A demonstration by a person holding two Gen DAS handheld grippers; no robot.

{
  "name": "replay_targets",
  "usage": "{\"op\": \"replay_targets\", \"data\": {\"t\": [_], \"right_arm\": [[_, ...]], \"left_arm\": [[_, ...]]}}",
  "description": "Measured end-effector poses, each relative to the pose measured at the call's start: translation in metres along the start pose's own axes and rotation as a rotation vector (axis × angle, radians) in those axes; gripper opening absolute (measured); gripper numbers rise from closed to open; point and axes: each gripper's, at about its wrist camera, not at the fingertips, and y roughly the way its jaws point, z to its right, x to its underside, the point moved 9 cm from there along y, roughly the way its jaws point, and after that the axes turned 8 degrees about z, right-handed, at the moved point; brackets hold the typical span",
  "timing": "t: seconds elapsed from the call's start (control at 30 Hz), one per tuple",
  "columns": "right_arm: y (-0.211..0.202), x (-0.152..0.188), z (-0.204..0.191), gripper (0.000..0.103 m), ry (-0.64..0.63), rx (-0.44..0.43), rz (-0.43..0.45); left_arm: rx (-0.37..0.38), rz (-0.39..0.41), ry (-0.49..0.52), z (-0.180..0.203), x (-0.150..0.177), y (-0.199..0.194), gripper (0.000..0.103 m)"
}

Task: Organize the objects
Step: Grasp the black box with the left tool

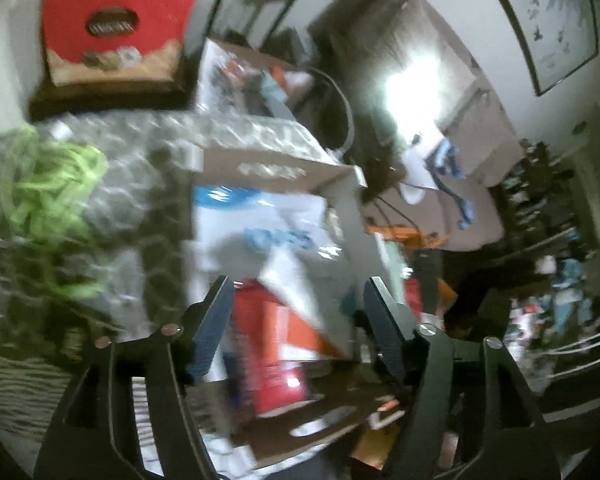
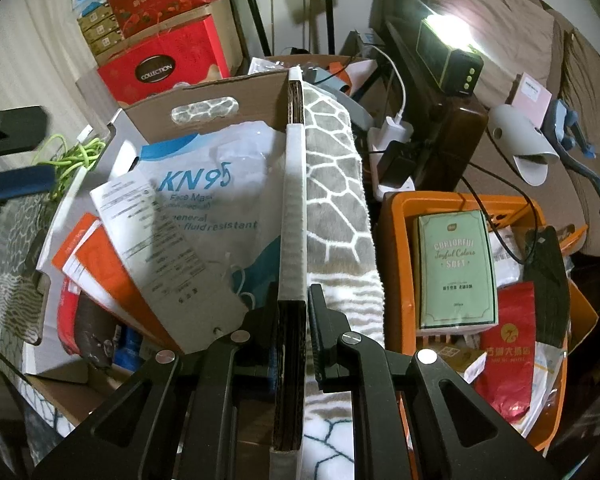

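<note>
The right gripper (image 2: 294, 304) is clamped on the cardboard box (image 2: 294, 184) wall, mid-frame. The left gripper (image 1: 298, 300) is spread, nothing held – its view is blurred, packets barely readable.

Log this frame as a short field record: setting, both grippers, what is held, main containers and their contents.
setting: cluttered room, patterned blanket beside the boxes
right gripper: jaws shut on cardboard box wall
left gripper: jaws open, nothing between them, above the box
cardboard box contents: KN95 mask pack, orange-white cartons, red packet
orange bin: green tissue pack, red bag
green cable: outside the box, far left
left view: motion-blurred
</note>
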Motion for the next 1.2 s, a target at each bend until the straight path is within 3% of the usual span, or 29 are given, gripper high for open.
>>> {"op": "replay_targets", "data": {"t": [0.27,0.47,0.57,0.77,1.2], "right_arm": [[0.000,0.000,0.000,0.012,-0.001,0.000,0.001],[0.000,0.000,0.000,0.012,0.000,0.000,0.001],[0.000,0.000,0.000,0.012,0.000,0.000,0.001],[0.000,0.000,0.000,0.012,-0.002,0.001,0.001],[0.000,0.001,0.000,0.013,-0.002,0.001,0.001]], "left_arm": [[-0.184,0.054,0.049,-0.063,0.004,-0.037,0.070],[-0.266,0.049,0.026,-0.115,0.016,-0.054,0.074],[-0.300,0.034,0.017,-0.134,0.023,-0.057,0.082],[-0.284,-0.027,-0.057,-0.156,0.043,-0.040,0.083],[-0.311,-0.115,0.057,-0.149,0.064,0.000,0.084]]}}
